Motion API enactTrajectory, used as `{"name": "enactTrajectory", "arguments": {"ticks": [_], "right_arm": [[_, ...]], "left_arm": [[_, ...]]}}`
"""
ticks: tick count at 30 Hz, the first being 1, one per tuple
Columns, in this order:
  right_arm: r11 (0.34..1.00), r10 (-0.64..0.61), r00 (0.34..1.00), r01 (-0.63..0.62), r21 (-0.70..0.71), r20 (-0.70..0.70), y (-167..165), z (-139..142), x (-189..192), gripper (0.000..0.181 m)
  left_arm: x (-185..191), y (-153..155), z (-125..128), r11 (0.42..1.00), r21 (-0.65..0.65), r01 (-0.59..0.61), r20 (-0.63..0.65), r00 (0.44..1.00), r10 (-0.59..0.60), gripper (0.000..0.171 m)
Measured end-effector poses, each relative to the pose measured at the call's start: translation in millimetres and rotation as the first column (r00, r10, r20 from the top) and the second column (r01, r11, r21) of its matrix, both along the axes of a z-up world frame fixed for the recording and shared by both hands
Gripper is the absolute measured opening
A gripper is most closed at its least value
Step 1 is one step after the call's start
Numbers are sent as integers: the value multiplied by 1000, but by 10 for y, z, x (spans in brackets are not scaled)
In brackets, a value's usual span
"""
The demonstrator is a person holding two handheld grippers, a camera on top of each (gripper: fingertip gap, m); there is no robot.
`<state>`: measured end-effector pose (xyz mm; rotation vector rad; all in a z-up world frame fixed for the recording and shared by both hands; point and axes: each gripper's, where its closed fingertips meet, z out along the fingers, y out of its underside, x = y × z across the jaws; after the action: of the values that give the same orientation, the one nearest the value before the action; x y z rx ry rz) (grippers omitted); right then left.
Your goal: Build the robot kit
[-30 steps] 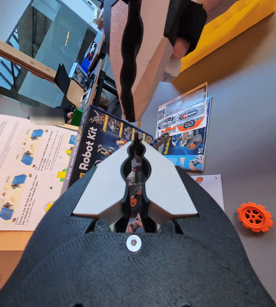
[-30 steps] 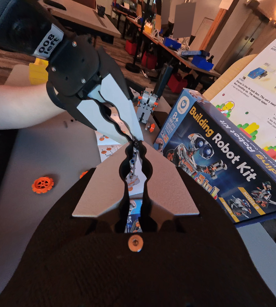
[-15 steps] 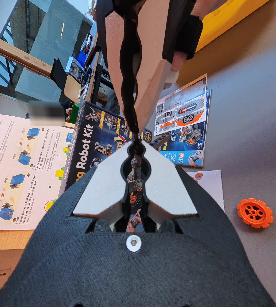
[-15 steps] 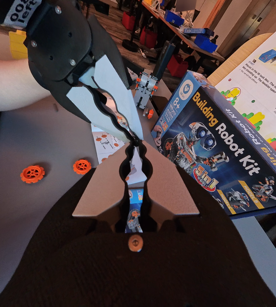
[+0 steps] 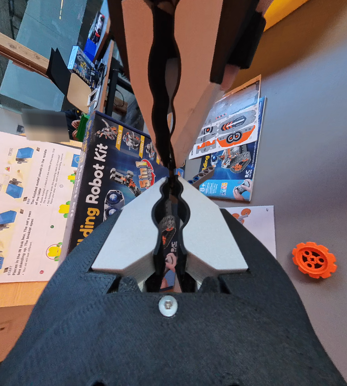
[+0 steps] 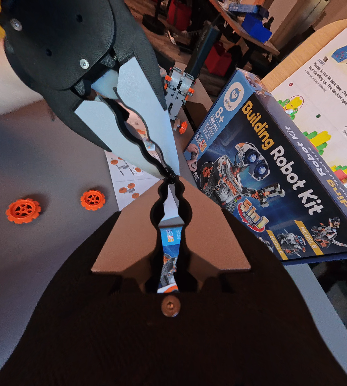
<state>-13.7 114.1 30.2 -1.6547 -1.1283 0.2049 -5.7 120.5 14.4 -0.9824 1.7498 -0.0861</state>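
My left gripper and my right gripper meet tip to tip above the grey table. Both are shut, and a small black pin sits pinched where the tips touch. In the left wrist view the right gripper comes down from above. In the right wrist view the left gripper comes in from the upper left. A dark blue robot kit box lies just to the right of the tips, and it also shows in the left wrist view.
Two orange gear wheels lie on the table; one shows in the left wrist view. A booklet, an open page and a grey holed beam lie beneath. A grey model stands behind. A printed sheet lies beyond the box. Left and right tips are no more than a few centimetres apart.
The two grippers have closed the gap and now touch tip to tip. The right gripper has swung in over the left one. Both stayed shut.
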Motion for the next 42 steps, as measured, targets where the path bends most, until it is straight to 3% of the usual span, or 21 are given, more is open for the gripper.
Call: {"name": "enactTrajectory", "arguments": {"ticks": [7,12,17,32,42], "right_arm": [[999,34,999,-34,-1,-30,-33,-2,4,5],[998,54,998,-55,-34,-29,-54,-60,6,5],[996,85,992,-88,-26,-96,-81,7,-6,5],[995,95,988,-90,43,-123,-77,86,3,5],[995,89,989,-95,-40,-119,-92,0,8,5]], "left_arm": [[6,-49,4,998,-62,31,19,999,-30,1],[9,-64,-53,999,6,34,-30,999,-34,1],[15,-100,2,997,-42,57,16,998,-57,0],[40,-104,85,991,-121,59,93,995,-48,1],[60,-102,12,999,-26,37,34,999,-36,0]]}}
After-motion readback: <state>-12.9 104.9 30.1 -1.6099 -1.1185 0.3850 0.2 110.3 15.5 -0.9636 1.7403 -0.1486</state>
